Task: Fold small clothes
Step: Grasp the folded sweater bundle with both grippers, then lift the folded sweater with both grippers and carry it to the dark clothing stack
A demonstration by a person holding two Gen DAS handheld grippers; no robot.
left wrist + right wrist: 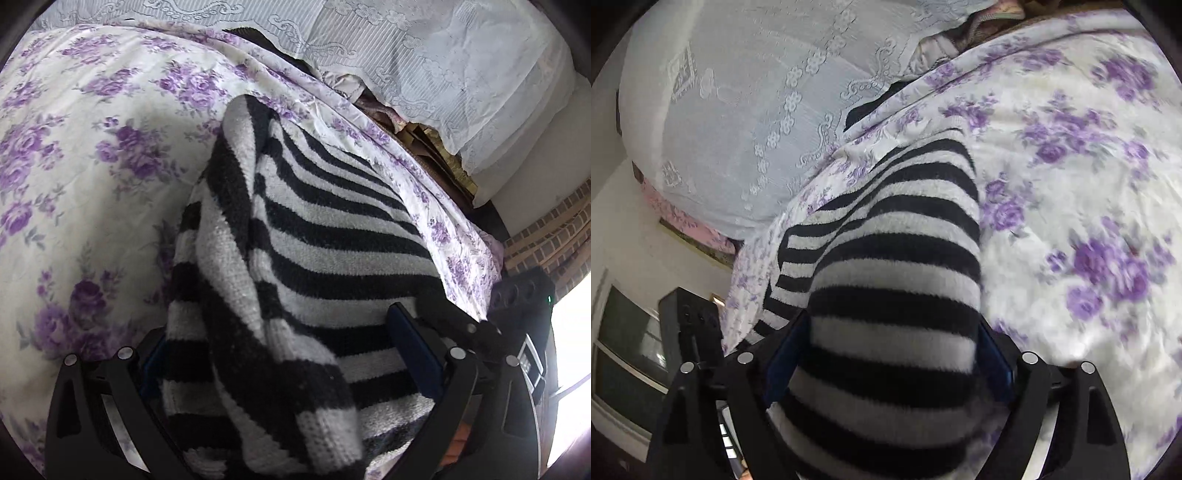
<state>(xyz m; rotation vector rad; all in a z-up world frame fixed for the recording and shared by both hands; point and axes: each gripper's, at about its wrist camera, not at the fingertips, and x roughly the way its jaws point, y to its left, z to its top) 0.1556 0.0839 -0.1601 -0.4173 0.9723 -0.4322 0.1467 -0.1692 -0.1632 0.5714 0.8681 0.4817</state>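
A black-and-white striped knit sweater lies on a bed covered by a white sheet with purple flowers. My left gripper has its blue-padded fingers on either side of a bunched fold of the sweater and is shut on it. The sweater also fills the right wrist view. My right gripper is shut on another thick part of it, with the knit bulging between the fingers. The sweater hangs from both grippers down toward the sheet.
A pale lace-patterned cover lies along the far side of the bed; it also shows in the right wrist view. The other gripper's black body is at the right. A brick wall and a bright window are beyond the bed edge.
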